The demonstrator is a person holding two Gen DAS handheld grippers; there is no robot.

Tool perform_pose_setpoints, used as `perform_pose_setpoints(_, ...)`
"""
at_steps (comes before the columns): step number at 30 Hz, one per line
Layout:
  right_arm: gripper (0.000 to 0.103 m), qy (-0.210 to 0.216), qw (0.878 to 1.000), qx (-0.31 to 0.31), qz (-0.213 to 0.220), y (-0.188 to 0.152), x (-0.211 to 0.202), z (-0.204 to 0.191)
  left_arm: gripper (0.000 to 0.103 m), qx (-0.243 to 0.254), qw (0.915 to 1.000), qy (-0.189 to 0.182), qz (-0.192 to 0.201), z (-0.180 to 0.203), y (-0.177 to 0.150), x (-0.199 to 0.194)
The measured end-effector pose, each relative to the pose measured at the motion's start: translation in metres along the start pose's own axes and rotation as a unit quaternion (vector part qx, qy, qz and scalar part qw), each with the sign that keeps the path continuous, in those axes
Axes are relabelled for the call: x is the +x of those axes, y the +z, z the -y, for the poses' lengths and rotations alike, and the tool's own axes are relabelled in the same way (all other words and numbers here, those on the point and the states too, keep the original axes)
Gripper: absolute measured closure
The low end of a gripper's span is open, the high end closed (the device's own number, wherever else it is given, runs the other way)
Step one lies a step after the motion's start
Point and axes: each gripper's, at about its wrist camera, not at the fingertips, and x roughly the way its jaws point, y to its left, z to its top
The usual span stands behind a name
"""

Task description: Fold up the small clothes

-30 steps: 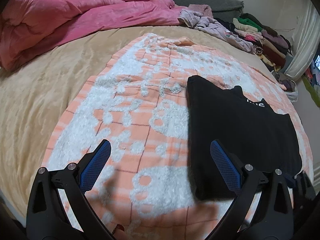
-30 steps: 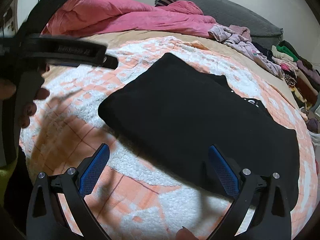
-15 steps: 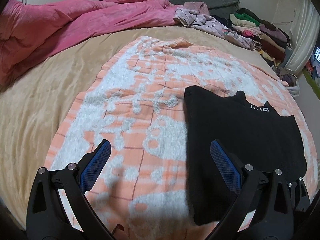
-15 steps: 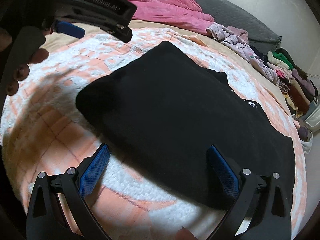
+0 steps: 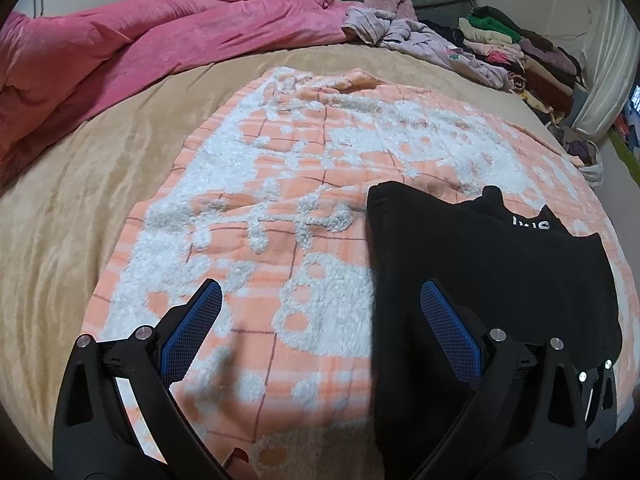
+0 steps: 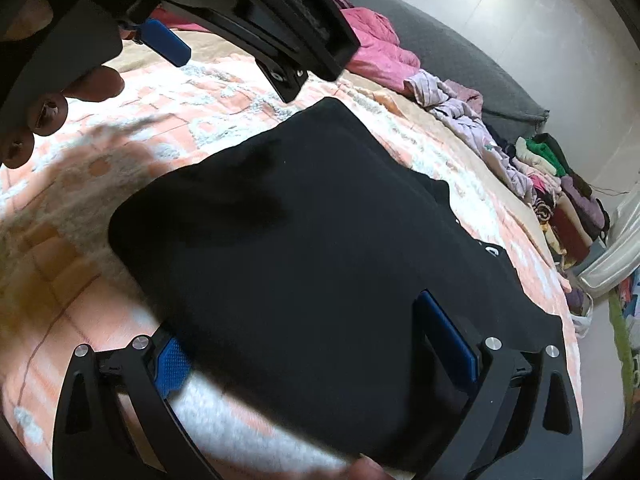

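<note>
A black garment (image 5: 492, 280), partly folded, lies flat on an orange-and-white blanket (image 5: 280, 208) on the bed. My left gripper (image 5: 320, 320) is open and empty, hovering over the garment's left edge, its right finger above the black cloth. In the right wrist view the garment (image 6: 312, 248) fills the middle. My right gripper (image 6: 316, 344) is open and low at the garment's near edge; the cloth covers part of its left blue pad (image 6: 170, 366). The left gripper's body (image 6: 256, 12) hangs at the top of that view.
A pink duvet (image 5: 140, 48) lies bunched at the back left of the tan bed sheet (image 5: 60, 220). Loose lilac clothes (image 5: 424, 40) and a stack of folded clothes (image 5: 516, 56) sit at the back right, by a grey headboard cushion (image 6: 460, 64).
My right gripper has moved in low to the garment's near edge, so the black cloth now reaches between its fingers. My left gripper has drifted a little; the garment has not moved.
</note>
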Motion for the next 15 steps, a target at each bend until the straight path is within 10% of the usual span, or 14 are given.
perform_pose_setpoints(5,0.008,-0.016,1.000,0.012,0.018,-0.001,-0.001,0.006,0.010,-0.011,0.9998,-0.013,-0.012,0.001,0.007,0.012)
perform_pose_setpoints(15,0.078,0.018,0.996,0.049,0.074,-0.006,-0.030,0.025,0.010,-0.053,0.9912,-0.099,-0.070,0.010,0.008,0.037)
